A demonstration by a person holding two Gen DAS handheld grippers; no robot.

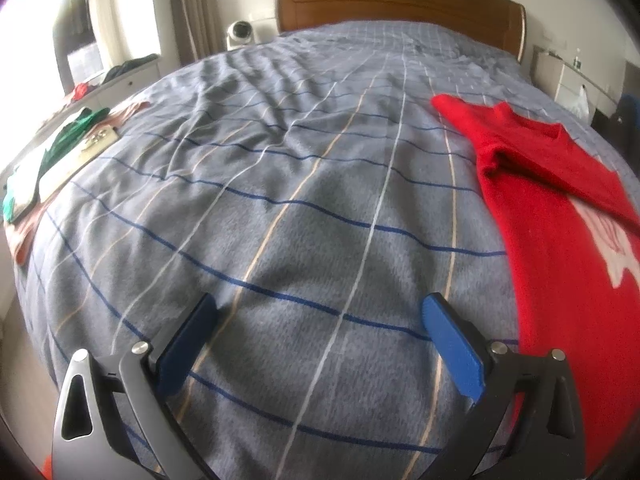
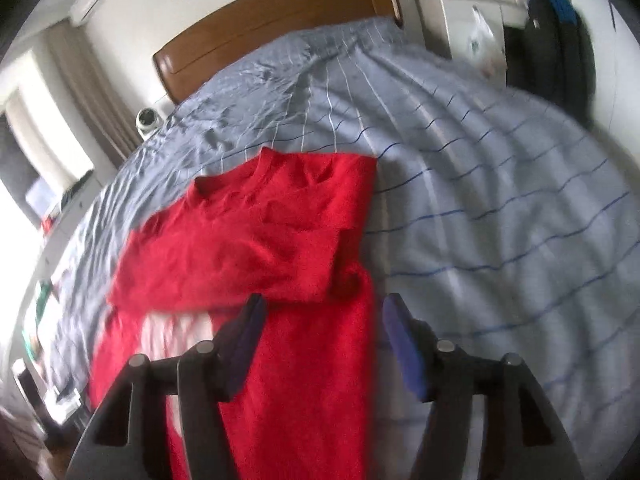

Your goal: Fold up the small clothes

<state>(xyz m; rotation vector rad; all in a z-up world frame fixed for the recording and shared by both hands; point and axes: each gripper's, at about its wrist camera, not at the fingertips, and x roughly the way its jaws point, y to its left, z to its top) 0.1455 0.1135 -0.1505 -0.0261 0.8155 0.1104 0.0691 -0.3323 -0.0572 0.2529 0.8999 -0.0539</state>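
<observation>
**Red sweater half folded on the bed, both tongs released**

While both tongs hang over the bed (image 1: 304, 208), neither grips anything. We see the left tongs (image 1: 320, 312) spread wide, their blue pads (image 1: 452, 344) well apart above bare checked bedspread. The right tongs (image 2: 320, 316) stand parted too, though less widely, with nothing between the pads.

The red sweater (image 2: 272, 240) lies flat on the bedspread, ahead of and under the right tongs. Its collar points away from us toward the wooden headboard (image 2: 272, 20). One sleeve is folded across the chest, and the sleeve's end lies just ahead of the left pad of the right tongs. A white pattern (image 2: 176, 328) shows on the front, left of that pad. The garment's right edge runs almost straight between the right tongs' pads.

From the left tongs, the same sweater sits off to the right, its near hem passing beside the right pad. We cannot tell whether they touch.

Far left of the left tongs, a green and white garment (image 1: 52, 152) lies at the bed's edge. The right view is blurred.
</observation>
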